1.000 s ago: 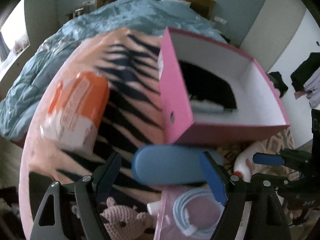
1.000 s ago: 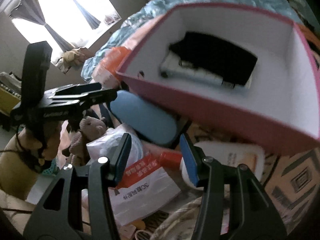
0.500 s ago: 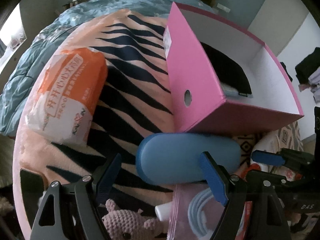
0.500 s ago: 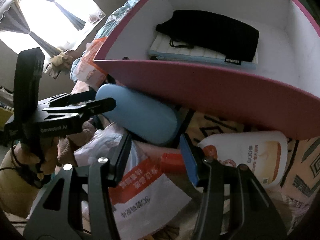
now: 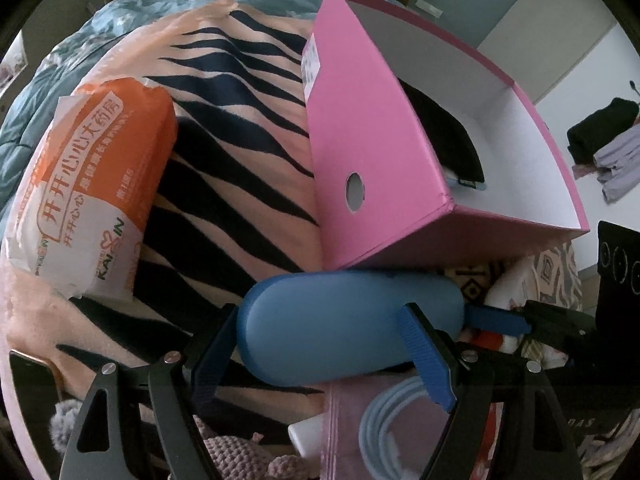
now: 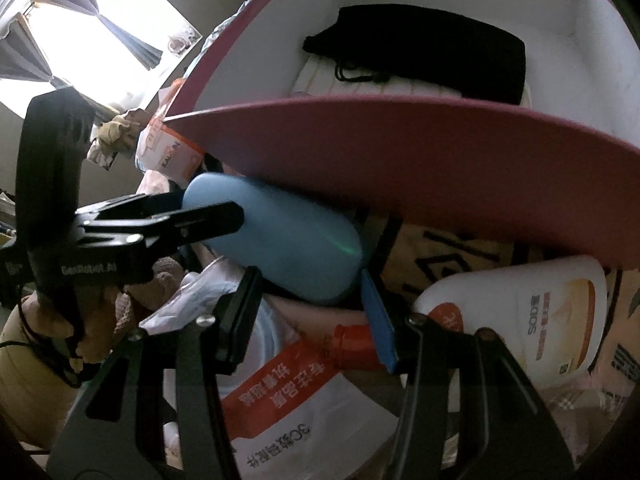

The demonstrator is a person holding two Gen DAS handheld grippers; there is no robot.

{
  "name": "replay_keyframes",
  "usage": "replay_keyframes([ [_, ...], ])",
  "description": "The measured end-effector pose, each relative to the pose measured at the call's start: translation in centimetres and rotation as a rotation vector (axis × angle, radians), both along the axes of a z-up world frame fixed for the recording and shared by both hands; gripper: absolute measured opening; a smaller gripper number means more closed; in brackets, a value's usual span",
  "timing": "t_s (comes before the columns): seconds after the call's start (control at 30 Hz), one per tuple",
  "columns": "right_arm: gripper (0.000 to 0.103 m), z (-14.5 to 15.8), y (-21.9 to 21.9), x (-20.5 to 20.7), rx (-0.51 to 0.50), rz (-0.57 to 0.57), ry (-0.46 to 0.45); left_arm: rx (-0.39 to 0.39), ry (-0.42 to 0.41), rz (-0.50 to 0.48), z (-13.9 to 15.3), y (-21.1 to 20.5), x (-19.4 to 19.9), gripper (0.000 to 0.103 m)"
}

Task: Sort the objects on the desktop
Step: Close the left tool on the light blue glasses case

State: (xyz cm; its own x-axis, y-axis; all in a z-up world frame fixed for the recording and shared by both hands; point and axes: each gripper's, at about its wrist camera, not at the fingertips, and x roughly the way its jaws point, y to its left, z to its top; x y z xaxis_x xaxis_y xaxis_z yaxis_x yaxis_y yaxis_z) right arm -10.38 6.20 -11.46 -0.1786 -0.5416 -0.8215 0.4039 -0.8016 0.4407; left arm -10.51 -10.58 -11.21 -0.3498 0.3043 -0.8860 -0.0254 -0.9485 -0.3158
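Your left gripper (image 5: pixel 320 356) has its jaws spread wide around the one blue case (image 5: pixel 344 328); both pads look close to its ends, but I can't tell if they press. It lies just ahead of the jaws, tucked against the low front wall of the single pink box (image 5: pixel 372 184), probably so it can be lifted straight in. Your right gripper (image 6: pixel 310 312) stands with jaws apart and empty, one end of the case between its tips. In the box: one black pouch (image 6: pixel 440 56). Right of the right jaws, one white bottle (image 6: pixel 532 320). One orange pack (image 5: pixel 96 184) sits well left.
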Motion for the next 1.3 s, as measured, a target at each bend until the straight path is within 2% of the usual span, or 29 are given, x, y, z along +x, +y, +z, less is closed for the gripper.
replay_keyframes([
  [0.53, 0.056, 0.2, 0.1, -0.6, -0.01, 0.008, -0.002, -0.028, -0.036, 0.009, 0.0, 0.4, 1.0, 0.082],
  [0.83, 0.056, 1.0, 0.7, -0.2, -0.027, 0.022, 0.025, -0.028, -0.017, 0.016, 1.3, 1.0, 1.6, 0.082],
  [1.1, 0.056, 2.4, 2.6, 1.0, -0.028, 0.019, 0.062, 0.009, 0.016, 0.008, 3.0, 2.0, 2.5, 0.082],
  [1.13, 0.054, 2.7, 2.9, 1.3, -0.026, 0.02, 0.075, 0.018, 0.022, 0.004, 3.3, 2.1, 2.6, 0.077],
  [1.17, 0.043, 2.8, 2.9, 1.5, -0.036, 0.029, 0.079, 0.05, 0.023, -0.011, 3.5, 2.4, 2.7, 0.074],
  [1.23, 0.04, 3.9, 3.0, 1.9, -0.059, 0.057, 0.084, 0.058, 0.027, -0.025, 3.9, 3.3, 2.8, 0.073],
  [1.3, 0.04, 4.4, 2.1, 2.5, -0.032, 0.086, 0.115, 0.001, 0.041, -0.045, 4.1, 4.3, 3.0, 0.073],
])
